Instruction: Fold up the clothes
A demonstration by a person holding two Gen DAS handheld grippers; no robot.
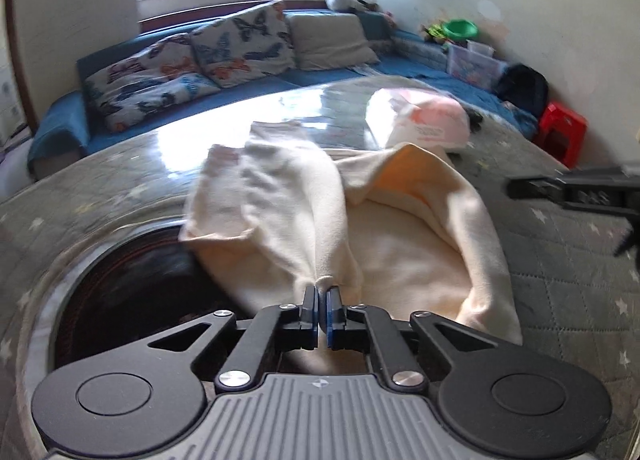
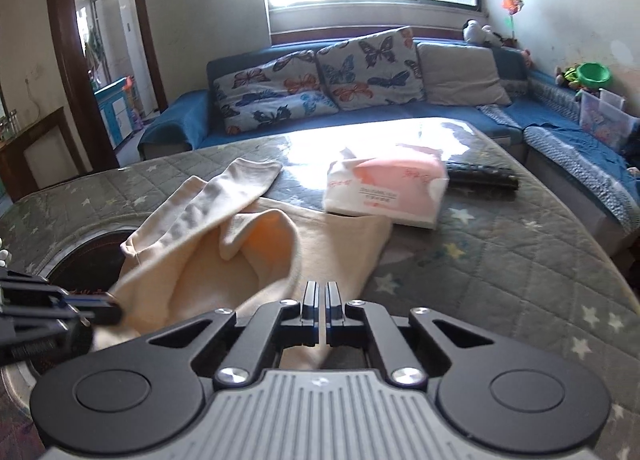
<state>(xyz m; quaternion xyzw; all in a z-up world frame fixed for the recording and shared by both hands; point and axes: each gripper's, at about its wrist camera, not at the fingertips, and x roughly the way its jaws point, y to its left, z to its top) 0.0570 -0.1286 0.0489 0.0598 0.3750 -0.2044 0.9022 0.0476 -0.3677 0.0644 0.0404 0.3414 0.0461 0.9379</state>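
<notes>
Cream fleece garment (image 1: 400, 228), rumpled, lies on the grey star-quilted table cover (image 2: 500, 260), partly over a round dark recess (image 1: 132, 272). Left gripper (image 1: 322, 292): jaws clamped on a bunched fold at the garment's near edge. Right gripper (image 2: 320, 292): jaws together, with cloth passing beneath them; whether they pinch it cannot be told. Beyond the garment lies a pink-and-white tissue pack (image 2: 384, 192); farther off, a blue sofa (image 2: 460, 116) with butterfly-print cushions (image 2: 320, 76).

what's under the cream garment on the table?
The cream garment lies on the quilted star-print table cover, and its left edge overlaps a round dark recessed burner. How far the burner runs beneath the cloth is hidden, as is anything else under it.
</notes>
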